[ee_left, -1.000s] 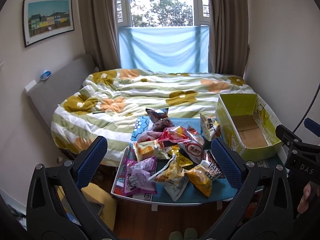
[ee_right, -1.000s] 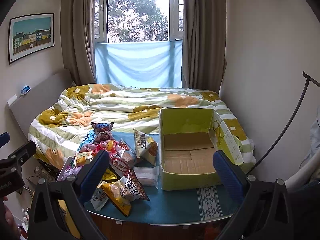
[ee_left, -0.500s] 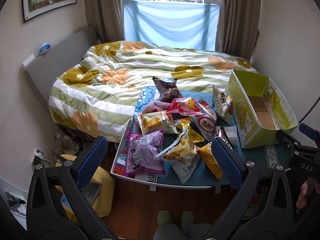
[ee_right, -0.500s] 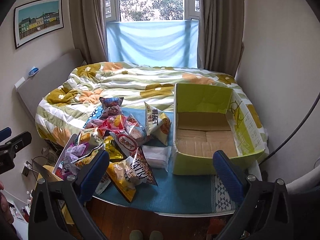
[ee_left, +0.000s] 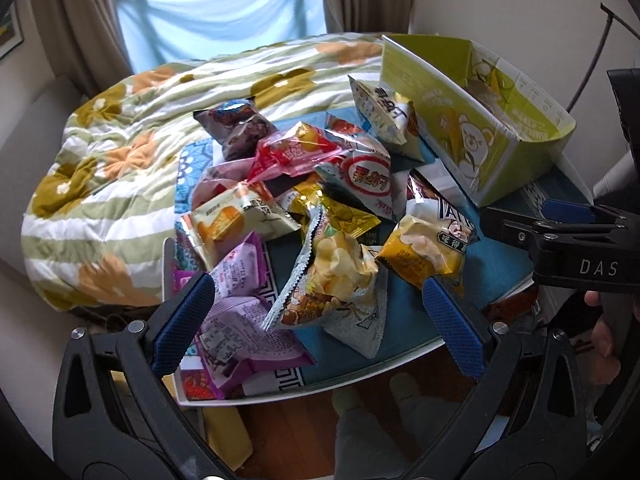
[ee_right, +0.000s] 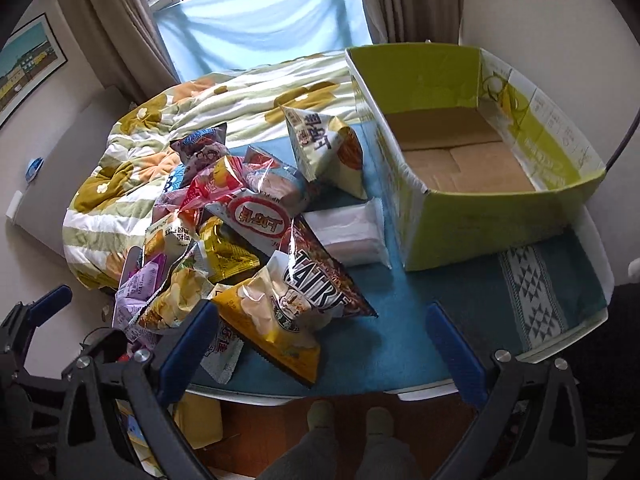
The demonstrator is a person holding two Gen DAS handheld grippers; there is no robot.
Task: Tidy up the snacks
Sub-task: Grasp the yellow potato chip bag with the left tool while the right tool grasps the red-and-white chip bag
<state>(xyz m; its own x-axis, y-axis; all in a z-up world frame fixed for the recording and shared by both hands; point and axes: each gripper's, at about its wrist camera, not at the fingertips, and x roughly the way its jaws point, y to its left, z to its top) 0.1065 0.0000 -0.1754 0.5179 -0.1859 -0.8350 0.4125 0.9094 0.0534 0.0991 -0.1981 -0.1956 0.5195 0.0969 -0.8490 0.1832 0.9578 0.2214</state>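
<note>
Overlapping snack bags [ee_left: 320,208] hide each other; both hand-held grippers [ee_left: 320,316] [ee_right: 324,340] gape, holding nothing.

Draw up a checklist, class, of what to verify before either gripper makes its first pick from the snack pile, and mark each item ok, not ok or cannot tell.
1. Left gripper open, nothing held: ok.
2. Right gripper open, nothing held: ok.
3. Green box upright, open at the top, only its bare cardboard floor showing: ok.
4. A snack free on top of the pile: ok; the potato chip bag lies uppermost at the near edge, between the left gripper's fingers.
5. Grippers apart from each other: ok.
6. White packet beside the box is a snack: cannot tell.
</note>
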